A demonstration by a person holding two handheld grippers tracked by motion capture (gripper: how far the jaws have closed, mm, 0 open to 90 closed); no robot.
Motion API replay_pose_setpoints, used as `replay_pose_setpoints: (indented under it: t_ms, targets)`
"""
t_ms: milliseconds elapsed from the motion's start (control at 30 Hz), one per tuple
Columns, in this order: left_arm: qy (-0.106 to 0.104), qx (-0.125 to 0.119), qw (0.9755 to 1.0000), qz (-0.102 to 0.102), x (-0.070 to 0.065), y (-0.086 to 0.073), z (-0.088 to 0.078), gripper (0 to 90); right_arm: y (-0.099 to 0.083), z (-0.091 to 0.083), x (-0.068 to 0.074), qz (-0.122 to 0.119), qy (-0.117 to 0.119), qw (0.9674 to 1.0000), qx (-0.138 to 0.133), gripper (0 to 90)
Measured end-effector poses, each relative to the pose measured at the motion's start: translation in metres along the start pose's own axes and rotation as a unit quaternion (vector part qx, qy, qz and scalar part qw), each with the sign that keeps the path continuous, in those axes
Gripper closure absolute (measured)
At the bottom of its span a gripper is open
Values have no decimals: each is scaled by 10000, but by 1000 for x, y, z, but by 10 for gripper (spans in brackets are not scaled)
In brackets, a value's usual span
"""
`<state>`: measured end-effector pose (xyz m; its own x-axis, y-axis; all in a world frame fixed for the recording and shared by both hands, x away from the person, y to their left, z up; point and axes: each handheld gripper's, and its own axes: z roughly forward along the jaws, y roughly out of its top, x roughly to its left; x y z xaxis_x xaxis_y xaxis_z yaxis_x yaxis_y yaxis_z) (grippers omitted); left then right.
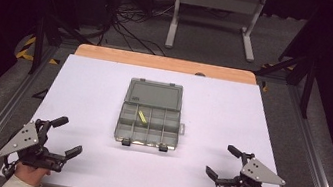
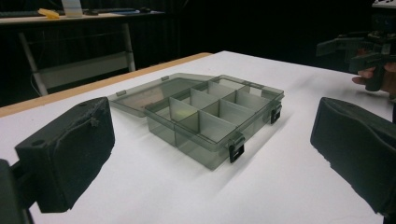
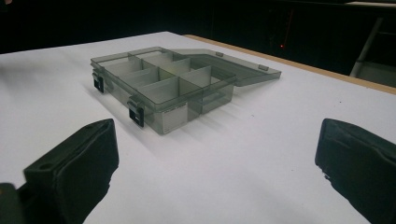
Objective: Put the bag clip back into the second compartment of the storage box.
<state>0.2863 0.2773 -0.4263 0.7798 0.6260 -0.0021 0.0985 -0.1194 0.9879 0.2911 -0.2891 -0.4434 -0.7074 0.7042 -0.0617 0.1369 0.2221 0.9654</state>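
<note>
Here we see a smoky grey, see-through plastic organizer box [image 1: 150, 120] lying near the middle of the white table [image 1: 84, 90], with its lid [image 1: 155, 93] swung fully back and resting flat on the far side. The tray is split by thin walls into small compartments, and two dark latches [image 1: 126, 142] hang at its near edge. From the high view we make out a small yellow piece [image 1: 142, 116] lying slanted in one of the middle compartments; what it is we cannot tell. In the left gripper view the box [image 2: 212, 116] sits ahead, its latches [image 2: 236, 150] turned toward us, and in the right gripper view it [image 3: 163, 86] shows the same divided tray with the lid flat behind.

Well apart from the box, near the table's close edge, we find the left gripper [image 1: 66, 136] and the right gripper [image 1: 221, 162], each held in a hand, jaws spread wide with nothing between them. Beyond the table's wooden far edge [image 1: 164, 63] lie cables [image 1: 134, 27] on the floor.
</note>
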Motion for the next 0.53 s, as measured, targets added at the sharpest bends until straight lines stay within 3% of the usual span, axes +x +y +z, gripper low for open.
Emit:
replay_pose_setpoints:
  t_ms: [133,533]
  targets:
    - [9,-38,10000,-60,3,-1,0,2,-3,1,0,-120,-75,9997,186,1]
    - [39,-73,9999,-71,4,-2,-1,1,-3,4,1,-148,-27,9997,190,1]
